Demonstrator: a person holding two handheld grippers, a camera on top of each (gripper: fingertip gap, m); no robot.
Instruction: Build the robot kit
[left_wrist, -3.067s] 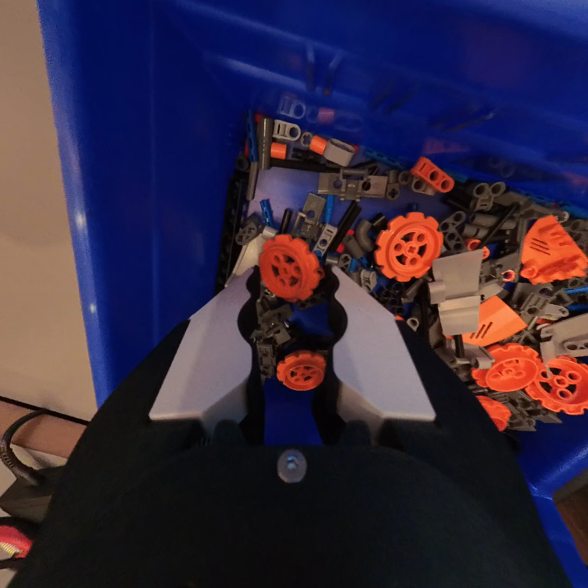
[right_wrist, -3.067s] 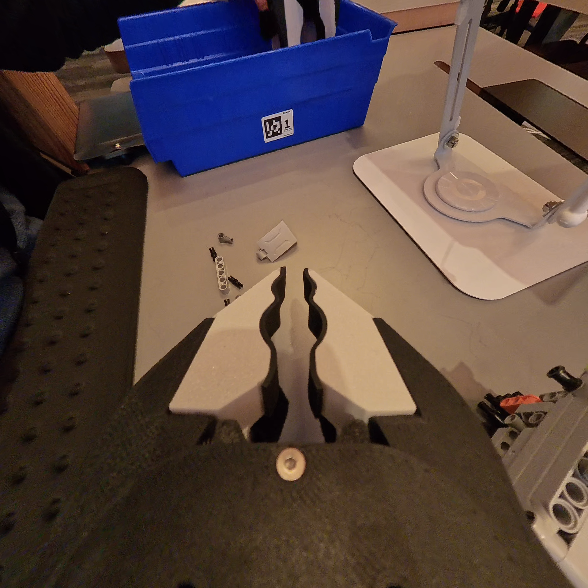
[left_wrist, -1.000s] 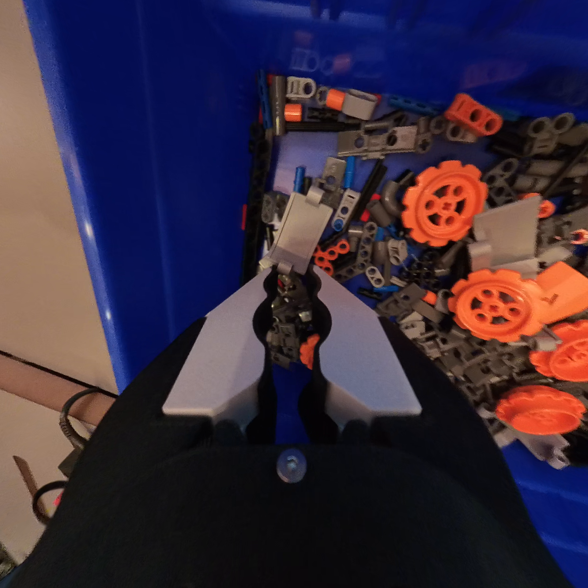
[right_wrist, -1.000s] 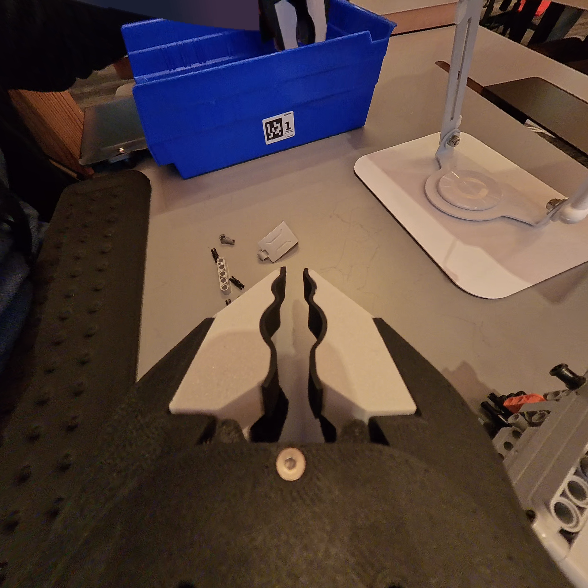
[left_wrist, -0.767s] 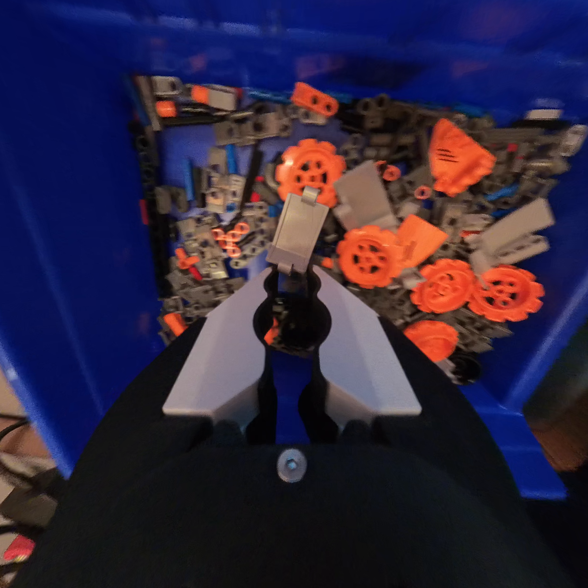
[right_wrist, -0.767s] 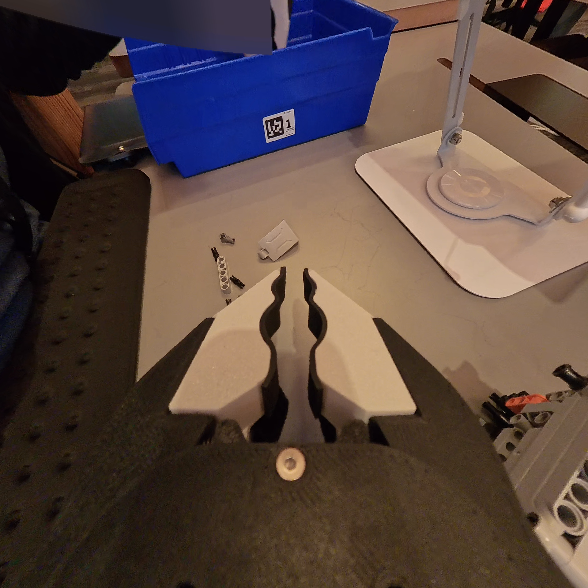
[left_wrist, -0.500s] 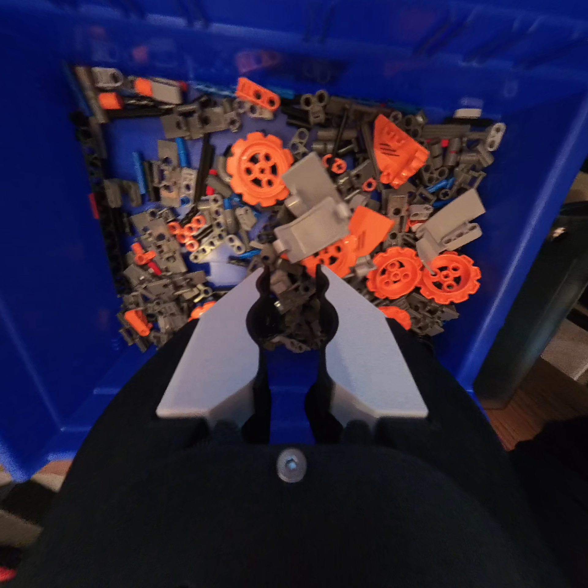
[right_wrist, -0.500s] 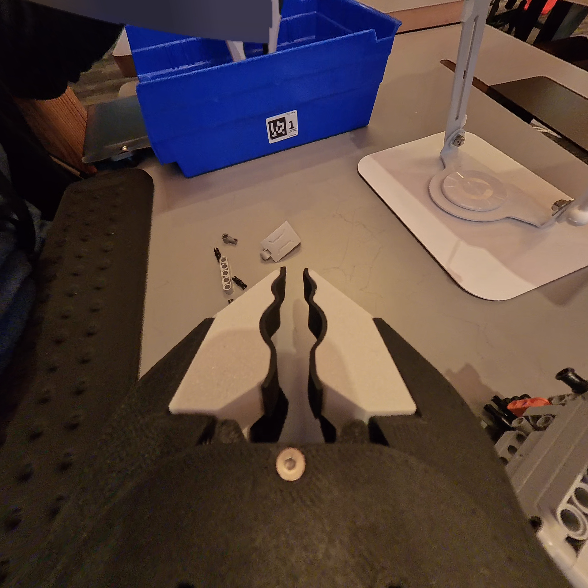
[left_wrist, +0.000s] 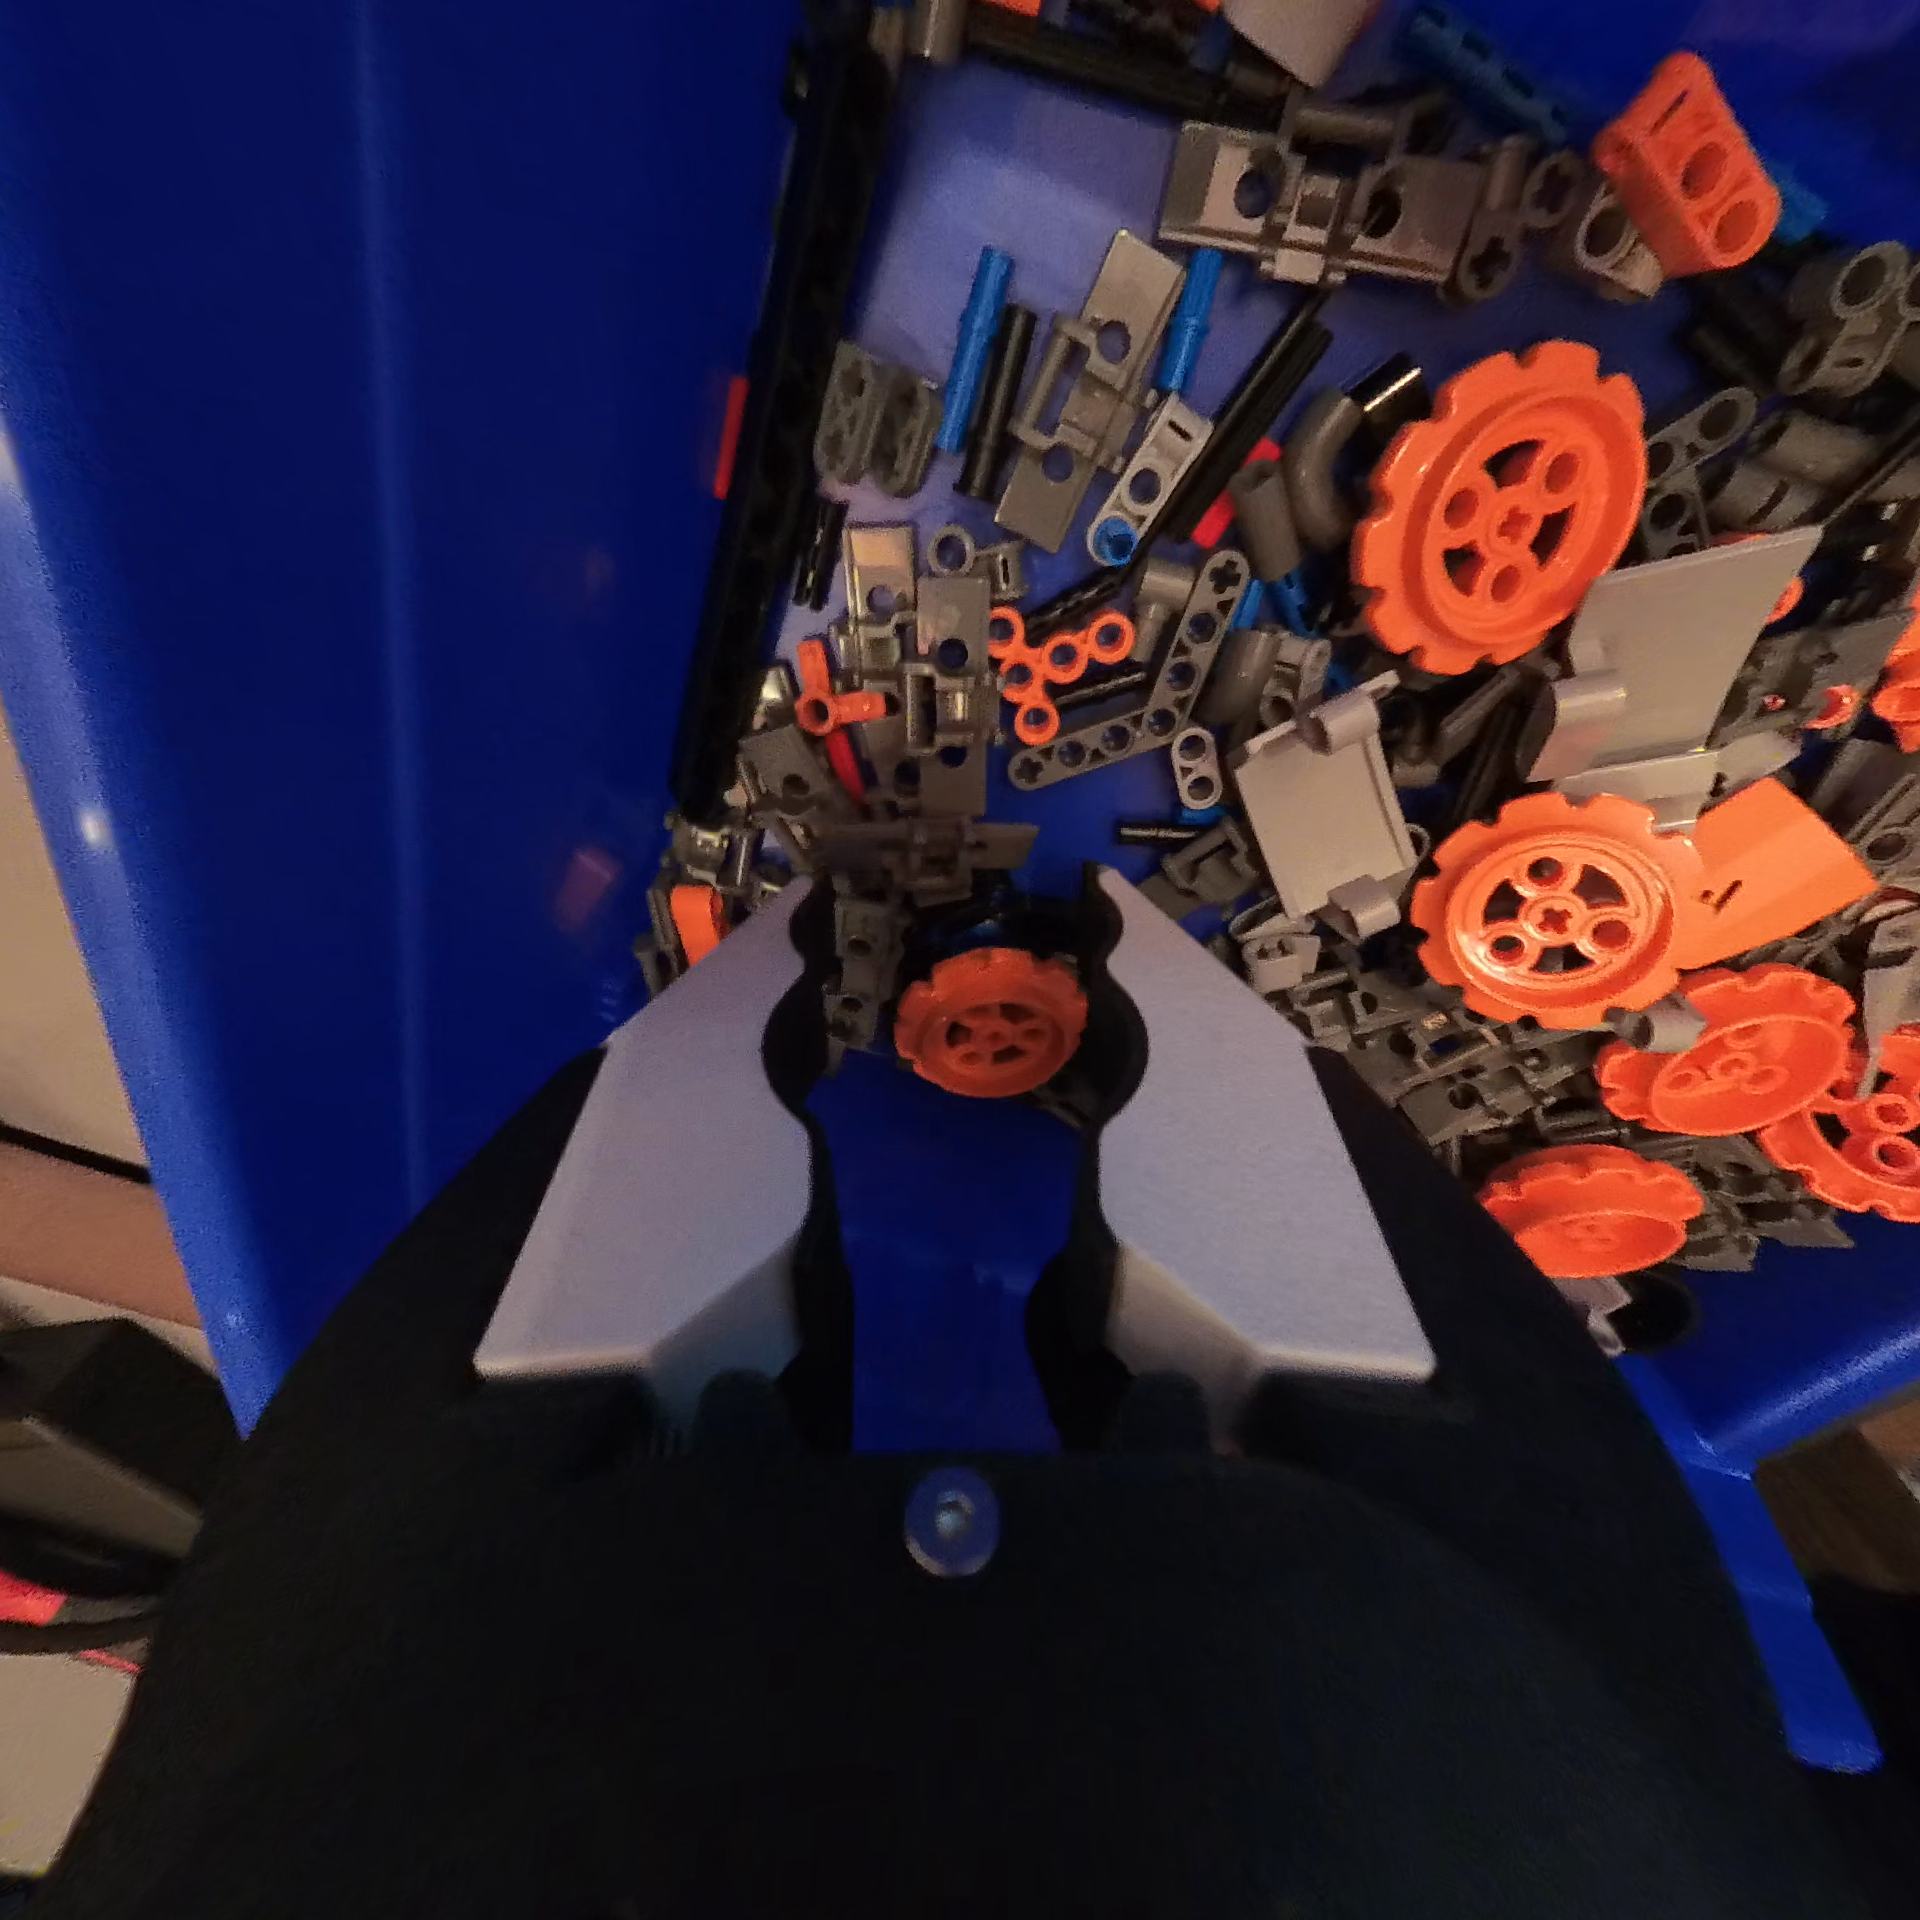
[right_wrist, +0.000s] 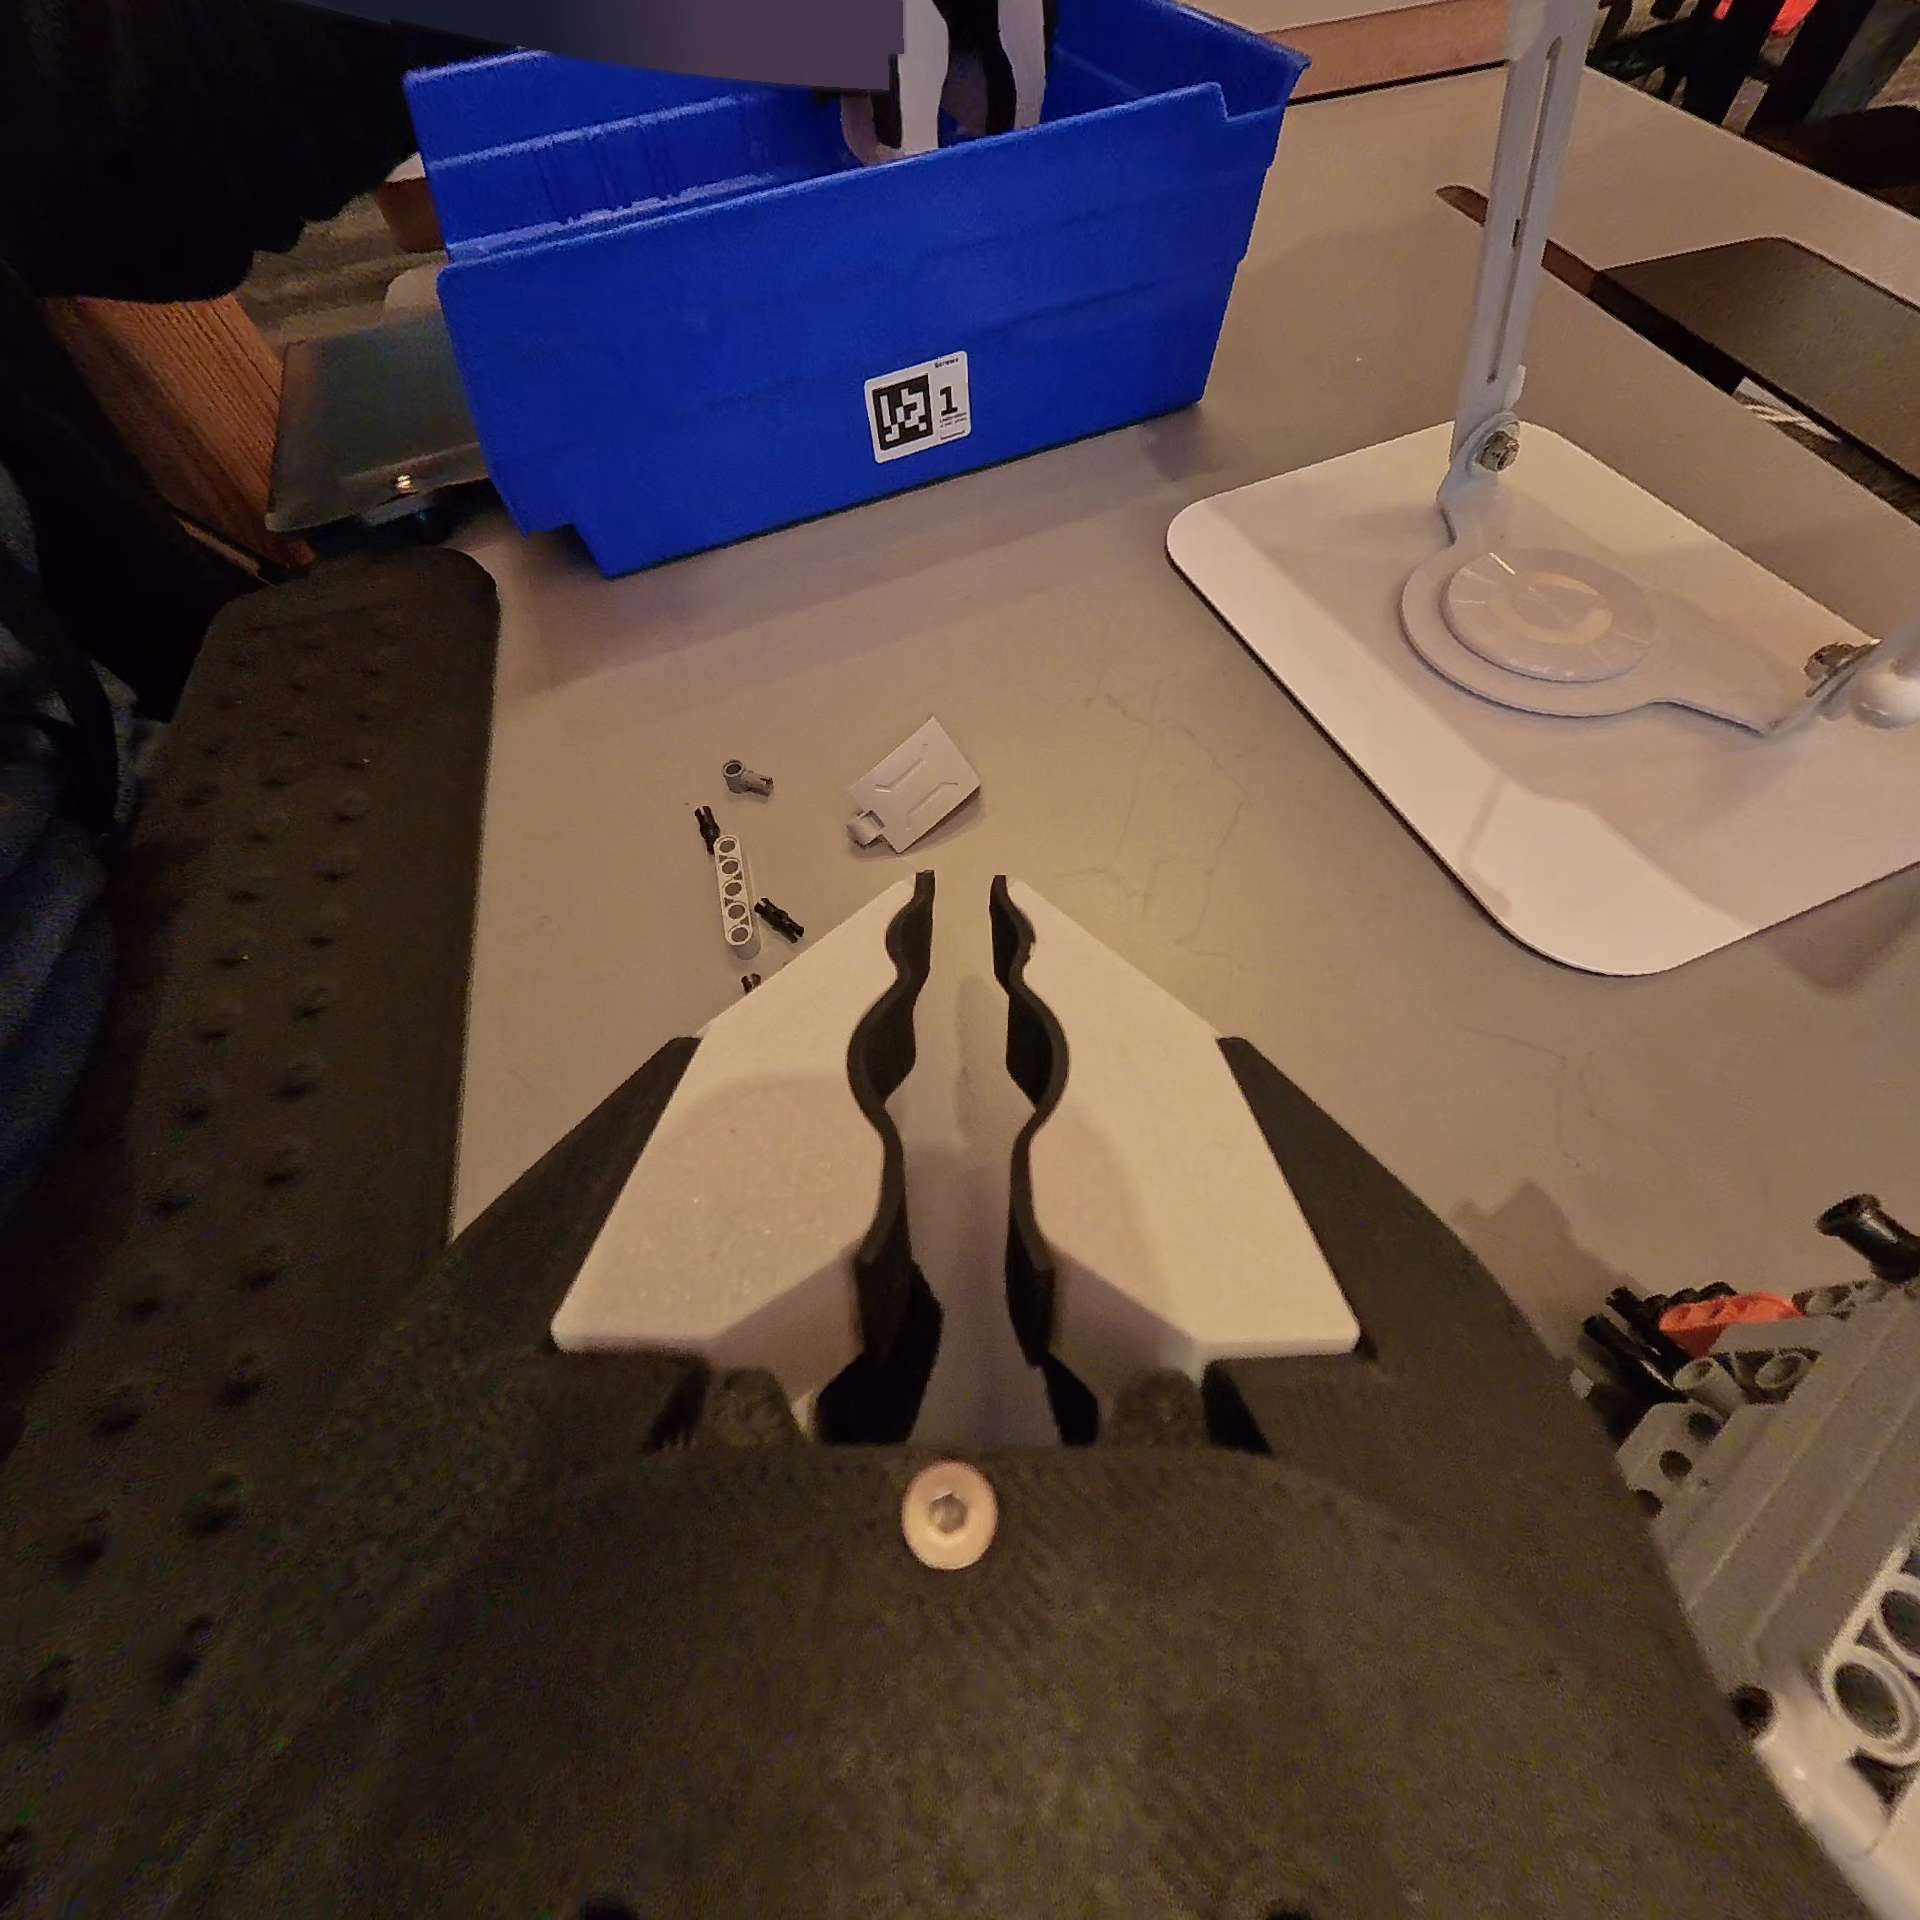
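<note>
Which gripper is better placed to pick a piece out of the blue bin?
Left. The left gripper is open inside the blue bin, over a small orange wheel. The right gripper hovers above the table.

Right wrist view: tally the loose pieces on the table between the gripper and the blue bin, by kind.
Grey panel: 1
Grey connector: 1
Pale holed beam: 1
Black pins: 3
Total: 6

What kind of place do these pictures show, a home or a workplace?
Probably a workshop or lab bench, though I cannot be sure. A blue plastic bin holding loose orange gear wheels and grey construction-toy parts stands on a grey tabletop, beside a white metal stand with a flat base.
</note>
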